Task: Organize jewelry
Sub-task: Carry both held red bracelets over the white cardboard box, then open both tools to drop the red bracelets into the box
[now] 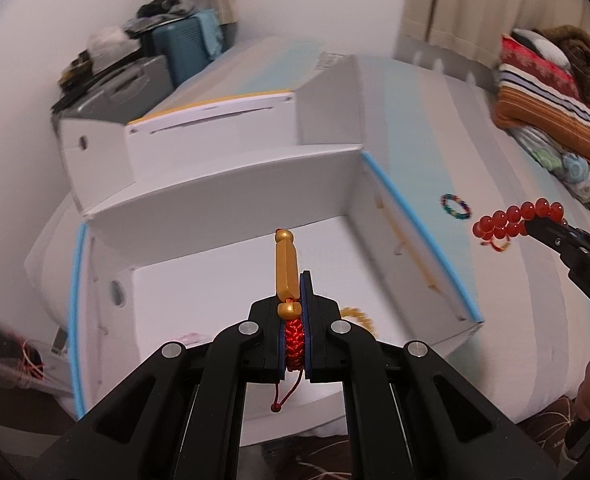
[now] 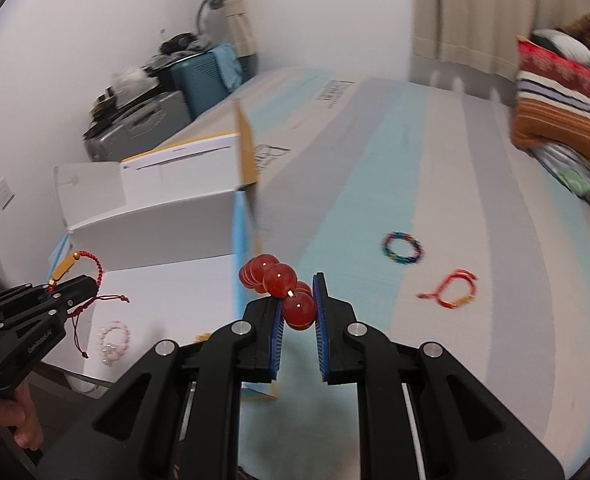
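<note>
Already off the bed [image 2: 435, 168], a red cord bracelet with a gold bar [image 1: 287, 264] sits clamped in the left tool [image 1: 295, 320] above the open white box [image 1: 231, 208]. Alongside, the right tool [image 2: 297, 312] pinches a red bead bracelet [image 2: 281, 280]; a multicoloured bracelet [image 2: 402, 247] and a red-and-gold one [image 2: 453, 289] lie on the striped bed.

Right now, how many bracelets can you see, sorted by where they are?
Held in a tool: 2, the red cord bracelet with a gold bar and the red bead bracelet
Inside the white box: 2, pink bead bracelet and yellow bead bracelet
On the bed: 2, rainbow bracelet and red-and-gold cord bracelet
Total: 6
</note>
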`<state>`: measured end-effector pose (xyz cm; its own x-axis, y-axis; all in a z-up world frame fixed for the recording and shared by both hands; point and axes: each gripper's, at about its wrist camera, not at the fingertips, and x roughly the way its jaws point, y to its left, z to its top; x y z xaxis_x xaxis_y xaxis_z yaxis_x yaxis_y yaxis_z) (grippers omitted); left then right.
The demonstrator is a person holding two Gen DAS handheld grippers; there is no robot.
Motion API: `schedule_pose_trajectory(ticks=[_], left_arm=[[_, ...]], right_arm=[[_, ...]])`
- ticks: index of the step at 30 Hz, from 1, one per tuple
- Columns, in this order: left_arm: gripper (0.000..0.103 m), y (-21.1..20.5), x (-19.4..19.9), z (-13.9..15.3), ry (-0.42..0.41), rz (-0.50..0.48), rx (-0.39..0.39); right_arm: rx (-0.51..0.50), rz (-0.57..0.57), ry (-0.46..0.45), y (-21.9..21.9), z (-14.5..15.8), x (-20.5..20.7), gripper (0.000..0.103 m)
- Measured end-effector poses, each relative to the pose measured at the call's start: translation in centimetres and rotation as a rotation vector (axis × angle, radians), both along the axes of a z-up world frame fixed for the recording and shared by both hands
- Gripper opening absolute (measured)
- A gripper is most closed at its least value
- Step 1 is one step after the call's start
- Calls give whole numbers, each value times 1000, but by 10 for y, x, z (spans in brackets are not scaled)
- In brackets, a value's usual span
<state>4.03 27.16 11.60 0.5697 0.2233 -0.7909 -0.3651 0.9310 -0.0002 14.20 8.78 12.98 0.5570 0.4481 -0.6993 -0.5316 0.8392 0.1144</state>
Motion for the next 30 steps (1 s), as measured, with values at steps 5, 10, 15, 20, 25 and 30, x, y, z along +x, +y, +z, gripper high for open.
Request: schedule_pose_trajectory(ticks=[5,10,15,20,25,30], left_arm=[[5,34,-17,-6,11,53,-14],[5,61,-30,-17,37,101,-39],[5,76,-37,-31,65,125,-61],[5,85,-39,-48,90,135,-87],[5,91,-41,-63,116,144,-112],[5,96,-42,-72,135,152,-125]], right_arm=[[-19,70,-2,41,-1,-13,13],[-72,141,22,83,-16,-25,13],[-123,179,66,111,-38,-32,13],[-167,199,105,125,-58,-35,13],[-201,201,140,133,-74,-32,13],[-223,202,162,140,-85,-33,13]])
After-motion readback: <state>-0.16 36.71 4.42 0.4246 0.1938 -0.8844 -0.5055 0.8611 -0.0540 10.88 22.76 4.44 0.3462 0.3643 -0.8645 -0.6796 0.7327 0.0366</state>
